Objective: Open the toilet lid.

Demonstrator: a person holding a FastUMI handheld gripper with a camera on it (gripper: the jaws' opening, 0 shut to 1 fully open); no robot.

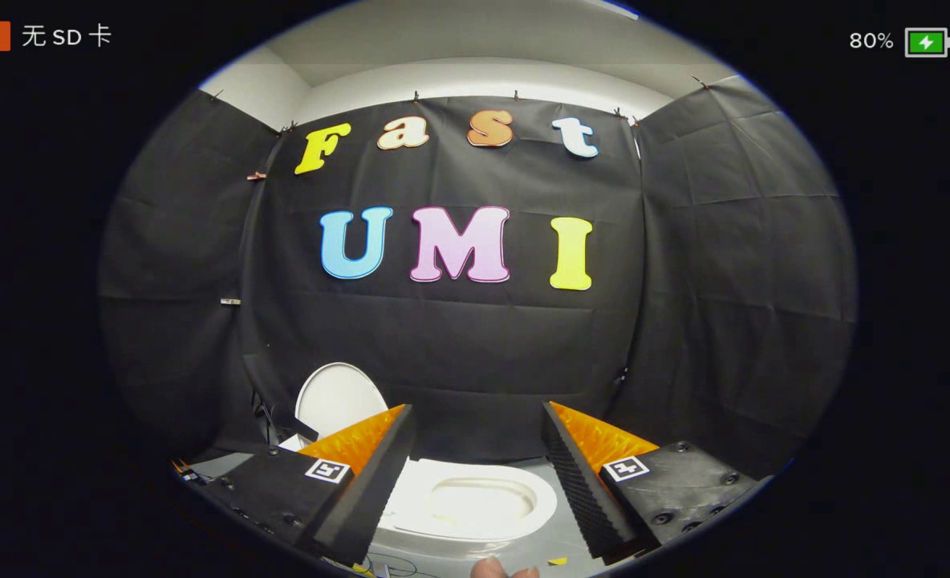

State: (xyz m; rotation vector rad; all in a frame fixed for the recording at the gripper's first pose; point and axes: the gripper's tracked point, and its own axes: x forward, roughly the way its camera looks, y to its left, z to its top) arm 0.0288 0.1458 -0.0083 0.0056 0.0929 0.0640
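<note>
The toilet lid (pixel 338 399) stands raised, a pale rounded panel tilted up and back toward the black cloth wall (pixel 459 345), and you see it just past your left finger (pixel 363 474), partly hidden behind that finger's orange top. Below it the seat ring (pixel 475 504) lies flat and uncovered, its oval opening plain to see, cream-white against the grey floor (pixel 555 474). That bowl sits right in the gap between your two fingers, a little toward the left one, whose dark inner face overlaps the seat's near left side.

Now your gripper (pixel 479 482): the tongs are released, spread wide, gripping nothing. The right finger (pixel 579 482) shows its ribbed black pad facing inward, well apart from the left, and neither pad touches the seat or the lid. Each finger carries a small black-and-white square marker (pixel 328 470) on its dark mount.

Down at the very bottom, just below the bowl, the tips of a person's fingers (pixel 503 568) peek into sight. A few thin cables (pixel 266 421) trail along the floor at the foot of the wall, left of the lid. Above the cloth you get a strip of white wall (pixel 483 76) and ceiling.
</note>
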